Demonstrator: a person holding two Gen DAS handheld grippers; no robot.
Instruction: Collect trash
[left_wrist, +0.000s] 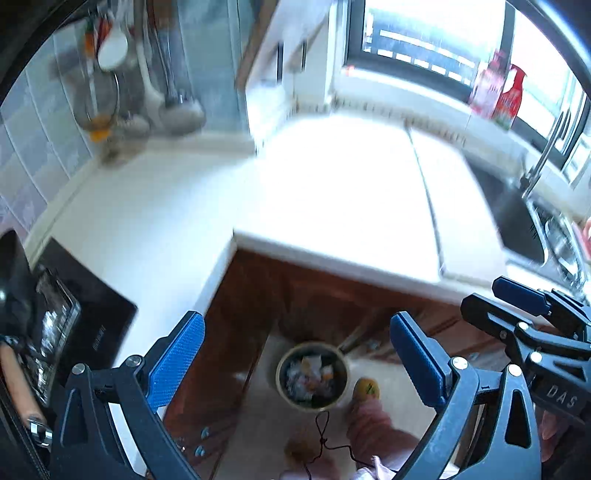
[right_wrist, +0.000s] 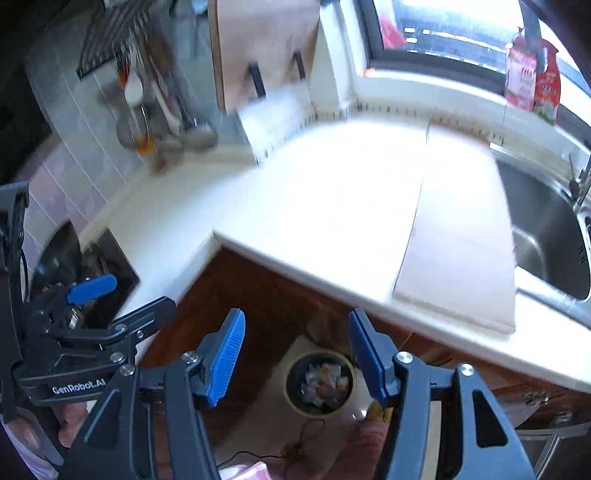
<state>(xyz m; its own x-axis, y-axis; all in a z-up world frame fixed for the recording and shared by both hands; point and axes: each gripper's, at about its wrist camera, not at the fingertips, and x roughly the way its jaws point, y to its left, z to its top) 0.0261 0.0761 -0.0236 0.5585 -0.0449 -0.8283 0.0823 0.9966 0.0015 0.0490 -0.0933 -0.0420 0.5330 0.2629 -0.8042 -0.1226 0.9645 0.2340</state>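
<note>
A round trash bin stands on the floor below the counter corner, holding crumpled paper and scraps; it also shows in the right wrist view. My left gripper is open and empty, high above the bin. My right gripper is open and empty, also high above the bin. In the left wrist view the right gripper shows at the right edge. In the right wrist view the left gripper shows at the left edge. No trash shows on the white countertop.
A cutting board lies on the counter beside a steel sink. A black stove is at the left. Utensils hang on the wall. Bottles stand on the windowsill. Brown cabinets and the person's slippered foot are below.
</note>
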